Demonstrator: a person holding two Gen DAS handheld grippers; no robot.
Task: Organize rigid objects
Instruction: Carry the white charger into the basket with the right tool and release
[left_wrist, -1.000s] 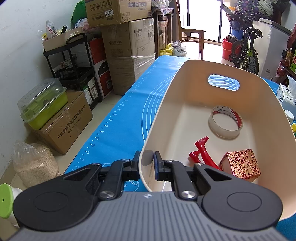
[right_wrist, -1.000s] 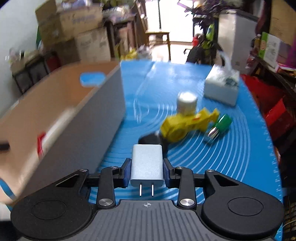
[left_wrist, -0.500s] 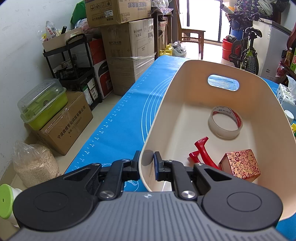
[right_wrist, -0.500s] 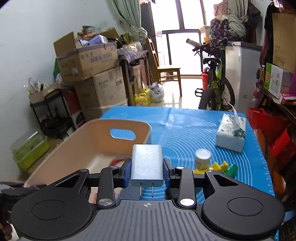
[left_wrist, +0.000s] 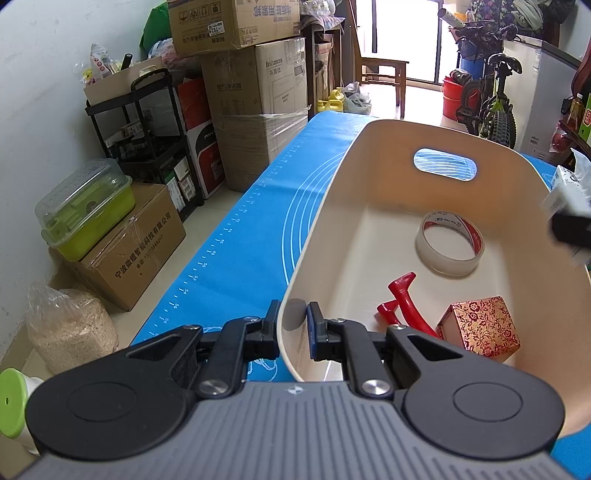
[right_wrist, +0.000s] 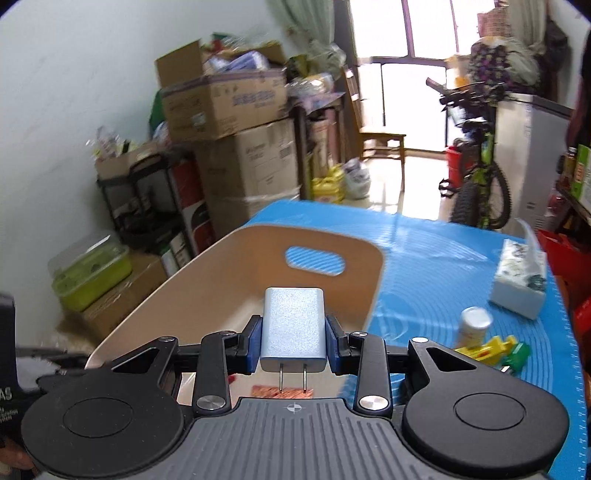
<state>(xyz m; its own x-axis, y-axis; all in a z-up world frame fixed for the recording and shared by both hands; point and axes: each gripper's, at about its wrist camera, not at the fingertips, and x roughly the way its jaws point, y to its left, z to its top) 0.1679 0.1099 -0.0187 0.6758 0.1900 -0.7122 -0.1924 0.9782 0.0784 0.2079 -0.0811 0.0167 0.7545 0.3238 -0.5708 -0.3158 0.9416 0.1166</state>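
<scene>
Steadying the cream bin (left_wrist: 373, 206) by pinching its near rim, the left gripper (left_wrist: 291, 325) anchors it while the right gripper (right_wrist: 293, 338), clamped on a silver plug adapter (right_wrist: 293, 325), hovers above the bin's near end, apparently ready for dropping in.

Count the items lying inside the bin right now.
3: tape roll toward the far end, red plastic piece mid-floor, patterned red box nearest. The near corner behind the claw is hidden.

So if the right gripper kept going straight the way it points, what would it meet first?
Probably the far handle wall of the cream bin, since the right gripper holding the charger points across the bin; depth is unclear.
</scene>
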